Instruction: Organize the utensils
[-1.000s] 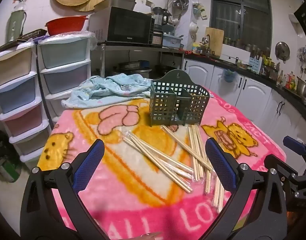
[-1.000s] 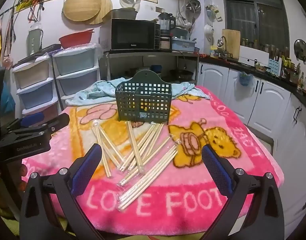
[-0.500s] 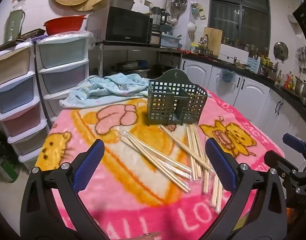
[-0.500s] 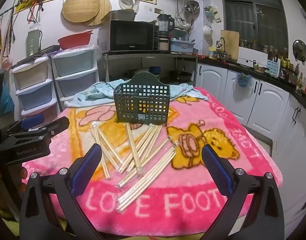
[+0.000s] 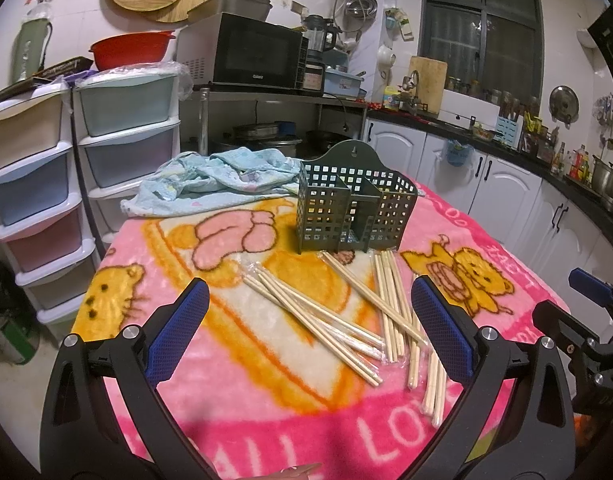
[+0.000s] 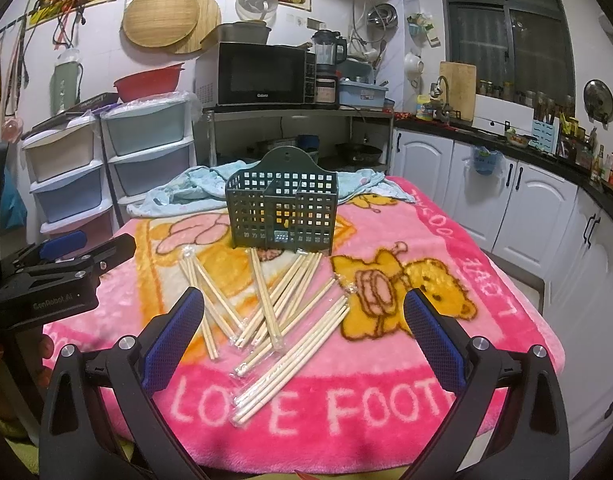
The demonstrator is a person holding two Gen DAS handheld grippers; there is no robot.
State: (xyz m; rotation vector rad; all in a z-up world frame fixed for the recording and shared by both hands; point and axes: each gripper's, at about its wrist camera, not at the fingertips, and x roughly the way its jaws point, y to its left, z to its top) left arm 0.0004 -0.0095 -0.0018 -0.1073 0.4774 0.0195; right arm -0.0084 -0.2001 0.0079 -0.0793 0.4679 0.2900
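Chopsticks (image 6: 274, 312), many in clear sleeves, lie scattered on the pink blanket (image 6: 446, 240) just in front of the green basket (image 6: 282, 216). Only the right wrist view shows the "LOVE FOOT" lettering; the left wrist view shows the basket's divider (seen from an angle). Left gripper (image 5: 310, 328) and right gripper (image 6: 302, 336) both hover spread wide, empty, above the near edge.

Slightly closer view of chopsticks (image 5: 346, 312) and green holder (image 5: 352, 210) from the left gripper (image 5: 310, 336)
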